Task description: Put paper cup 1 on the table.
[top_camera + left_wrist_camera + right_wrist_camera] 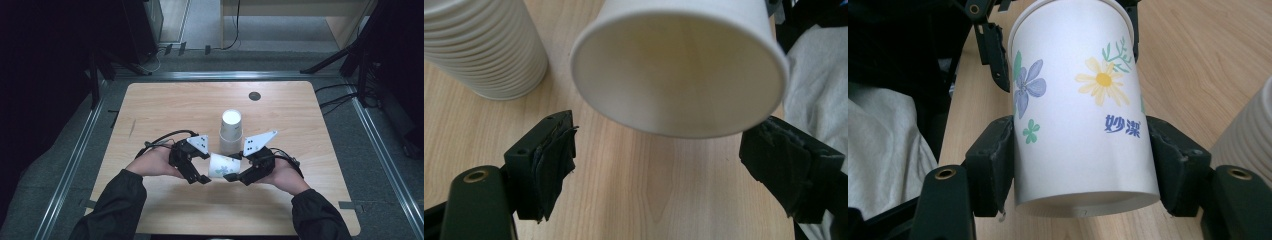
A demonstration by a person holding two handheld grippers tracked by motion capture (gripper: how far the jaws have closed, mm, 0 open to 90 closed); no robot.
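A white paper cup (pixel 220 165) printed with flowers lies on its side in the air between both hands, low over the wooden table (pixel 170 105). My right gripper (pixel 235 176) is shut on the cup near its base; in the right gripper view both pads press on the cup (pixel 1078 100). The cup's open mouth (pixel 679 65) faces my left gripper (pixel 674 170), whose jaws stand wide apart below the rim without touching it. In the high view the left gripper (pixel 200 175) sits at the cup's left end. A stack of upside-down white cups (pixel 231 131) stands just behind.
The stack of cups (pixel 484 45) rises close to the left gripper's far left and at the right edge of the right gripper view (pixel 1248 135). A dark round cable hole (pixel 254 96) sits near the table's far edge. Metal rails flank the table.
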